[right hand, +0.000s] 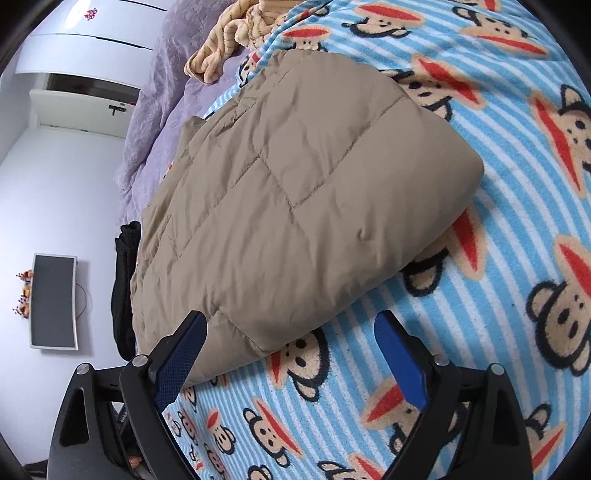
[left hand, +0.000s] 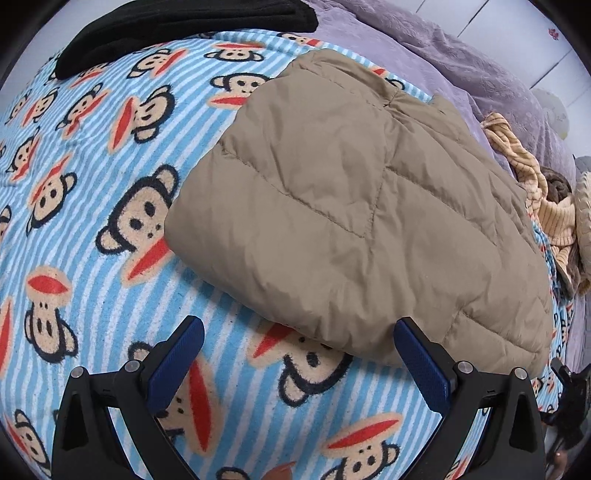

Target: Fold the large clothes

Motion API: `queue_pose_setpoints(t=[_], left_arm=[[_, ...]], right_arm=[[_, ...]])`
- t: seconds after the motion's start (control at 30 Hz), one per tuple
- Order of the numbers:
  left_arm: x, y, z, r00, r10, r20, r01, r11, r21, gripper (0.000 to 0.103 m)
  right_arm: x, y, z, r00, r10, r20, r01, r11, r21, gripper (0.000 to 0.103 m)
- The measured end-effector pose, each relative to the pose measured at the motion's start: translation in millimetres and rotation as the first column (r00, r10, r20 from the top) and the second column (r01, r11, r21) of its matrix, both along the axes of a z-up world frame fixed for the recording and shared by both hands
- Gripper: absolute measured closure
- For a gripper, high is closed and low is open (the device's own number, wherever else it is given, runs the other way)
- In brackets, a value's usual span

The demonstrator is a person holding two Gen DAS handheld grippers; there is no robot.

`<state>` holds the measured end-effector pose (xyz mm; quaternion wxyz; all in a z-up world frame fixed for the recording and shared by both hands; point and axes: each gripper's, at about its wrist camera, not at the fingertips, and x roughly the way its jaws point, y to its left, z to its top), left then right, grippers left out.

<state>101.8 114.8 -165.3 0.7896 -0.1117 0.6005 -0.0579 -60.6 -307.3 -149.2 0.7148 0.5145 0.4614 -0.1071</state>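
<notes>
A tan quilted puffer jacket (left hand: 351,206) lies folded into a thick rectangular bundle on a blue striped monkey-print blanket (left hand: 92,229). My left gripper (left hand: 299,332) is open and empty, just short of the bundle's near edge. The jacket also shows in the right wrist view (right hand: 295,206). My right gripper (right hand: 291,325) is open and empty, its jaws spread at the bundle's near corner, above the blanket (right hand: 498,295).
A black garment (left hand: 177,29) lies at the blanket's far left. A purple bedspread (left hand: 461,66) lies behind the jacket. A yellow striped garment (left hand: 539,192) is heaped at the right. Another black garment (right hand: 125,280) hangs off the bed edge. A monitor (right hand: 53,301) stands by the white wall.
</notes>
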Motion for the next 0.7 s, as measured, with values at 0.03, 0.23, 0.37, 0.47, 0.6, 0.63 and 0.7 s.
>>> queue_pose_setpoints(t=[0.03, 0.23, 0.37, 0.47, 0.6, 0.63, 0.7], left_arm=[[1, 1, -2, 1.000, 0.008, -0.003, -0.008, 1.000, 0.002, 0.000], [5, 9, -15, 0.999, 0.027, -0.044, -0.031, 0.997, -0.076, 0.000], [11, 18, -28, 0.994, 0.035, -0.103, -0.061, 0.962, -0.266, 0.000], [20, 15, -25, 0.996, 0.047, -0.073, -0.068, 0.948, -0.311, 0.000], [41, 7, -24, 0.997, 0.052, -0.048, -0.065, 0.943, -0.327, 0.000], [46, 5, -25, 0.997, 0.053, -0.049, -0.066, 0.943, -0.328, 0.000], [53, 1, -32, 0.996, 0.061, -0.060, -0.077, 0.946, -0.314, 0.000]], right_arm=[[1, 0, -3, 1.000, -0.005, -0.001, 0.005, 1.000, 0.014, 0.000], [7, -7, -18, 0.998, -0.059, 0.005, 0.058, 0.994, 0.095, 0.000], [16, -9, -24, 0.998, -0.062, 0.005, 0.061, 0.990, 0.126, 0.000], [21, -10, -28, 0.998, -0.060, 0.012, 0.058, 0.987, 0.148, 0.000], [30, -11, -31, 0.997, -0.069, 0.045, 0.059, 0.980, 0.188, 0.000], [33, -11, -32, 0.996, -0.070, 0.052, 0.058, 0.979, 0.196, 0.000], [42, -12, -35, 0.996, -0.070, 0.059, 0.057, 0.977, 0.207, 0.000]])
